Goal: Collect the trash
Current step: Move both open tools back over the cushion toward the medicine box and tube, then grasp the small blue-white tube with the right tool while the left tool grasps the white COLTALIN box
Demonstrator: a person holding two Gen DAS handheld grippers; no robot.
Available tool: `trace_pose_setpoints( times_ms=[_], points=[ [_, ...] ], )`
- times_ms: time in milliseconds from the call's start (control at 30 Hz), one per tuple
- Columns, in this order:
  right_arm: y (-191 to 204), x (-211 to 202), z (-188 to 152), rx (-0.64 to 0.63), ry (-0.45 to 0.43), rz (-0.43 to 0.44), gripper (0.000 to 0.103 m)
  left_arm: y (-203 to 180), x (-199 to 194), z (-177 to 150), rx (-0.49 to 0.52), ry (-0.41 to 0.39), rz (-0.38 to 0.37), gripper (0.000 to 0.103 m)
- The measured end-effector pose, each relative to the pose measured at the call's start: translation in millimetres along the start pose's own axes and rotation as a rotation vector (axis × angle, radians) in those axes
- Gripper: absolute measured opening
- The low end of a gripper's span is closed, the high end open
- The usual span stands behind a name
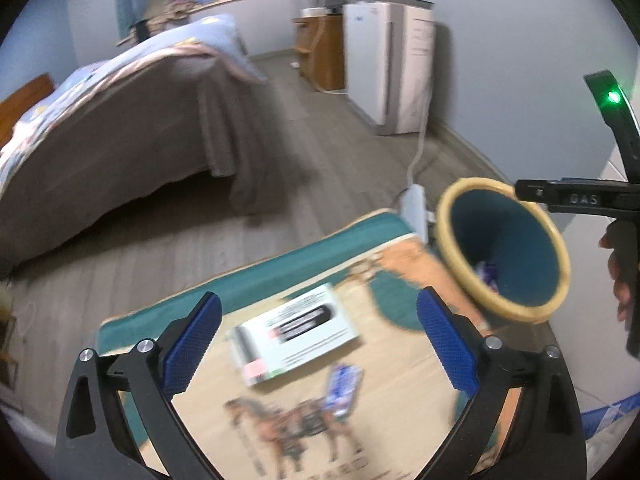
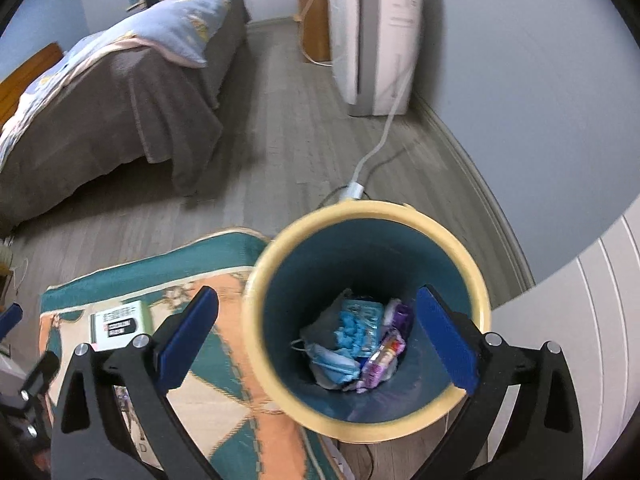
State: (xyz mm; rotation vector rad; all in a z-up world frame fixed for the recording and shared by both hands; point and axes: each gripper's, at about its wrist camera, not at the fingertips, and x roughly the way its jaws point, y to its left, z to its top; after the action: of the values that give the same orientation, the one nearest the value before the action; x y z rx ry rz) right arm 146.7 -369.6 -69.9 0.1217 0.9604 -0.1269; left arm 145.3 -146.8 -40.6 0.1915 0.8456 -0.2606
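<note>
teal inside and cream at the rim, the waste bin point(image 2: 366, 412) stands on the grey plank floor point(image 2: 280, 152) at the corner of a patterned rug point(image 2: 224, 392); in the right wrist view its mouth fills the lower centre. at its bottom lies collected trash: a crumpled blue wrapper point(image 2: 354, 330), a purple and pink packet point(image 2: 382, 360), and pale bluish material point(image 2: 332, 364) that may be a face mask, though blur leaves this uncertain. the right gripper point(image 2: 320, 340) hangs above the bin mouth with its blue-padded fingers point(image 2: 446, 344) spread wide and nothing between them

in the left wrist view the left gripper point(image 1: 320, 348) is likewise spread wide over the rug point(image 1: 400, 380), empty. between and beyond its blue pads point(image 1: 192, 348) lie two pieces of trash, both on the rug: a white carton with black print point(image 1: 296, 332) and, just beside its near corner, a small blue and white wrapper point(image 1: 342, 388). the same carton point(image 2: 118, 324) shows at the left of the right wrist view. the bin point(image 1: 502, 248) appears here at right, near the rug's far corner, with the right gripper's black body point(image 1: 576, 198) over its rim and part of a hand point(image 1: 624, 280) at the frame edge

background: a bed with a grey cover point(image 1: 120, 140), a white upright appliance point(image 2: 372, 40) against the wall, and its pale cable point(image 2: 380, 140) running across the floor to a plug block point(image 2: 356, 190) behind the bin
</note>
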Motion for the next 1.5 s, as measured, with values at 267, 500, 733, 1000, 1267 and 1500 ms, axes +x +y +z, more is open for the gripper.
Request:
trace_pose_setpoints(
  times_ms=[267, 500, 733, 1000, 1267, 1500],
  points=[
    [39, 6, -3, -0.070, 0.018, 0.046, 0.097, 57, -13, -34, -0.077, 0.023, 0.077, 0.097],
    [59, 20, -22, -0.117, 0.074, 0.040, 0.097, 83, -15, -41, -0.191, -0.015, 0.081, 0.097],
    [106, 27, -48, -0.151, 0.127, 0.047, 0.097, 95, -12, -40, -0.113, -0.014, 0.116, 0.098],
    [159, 49, -79, -0.166, 0.203, 0.038, 0.097, 119, -16, -44, -0.126, -0.021, 0.118, 0.098],
    [187, 80, -104, -0.159, 0.300, 0.043, 0.092, 147, -20, -55, -0.197, 0.003, 0.094, 0.098],
    [209, 92, -117, -0.139, 0.362, 0.095, 0.050, 158, -20, -63, -0.214, 0.020, 0.086, 0.098]
  ],
)
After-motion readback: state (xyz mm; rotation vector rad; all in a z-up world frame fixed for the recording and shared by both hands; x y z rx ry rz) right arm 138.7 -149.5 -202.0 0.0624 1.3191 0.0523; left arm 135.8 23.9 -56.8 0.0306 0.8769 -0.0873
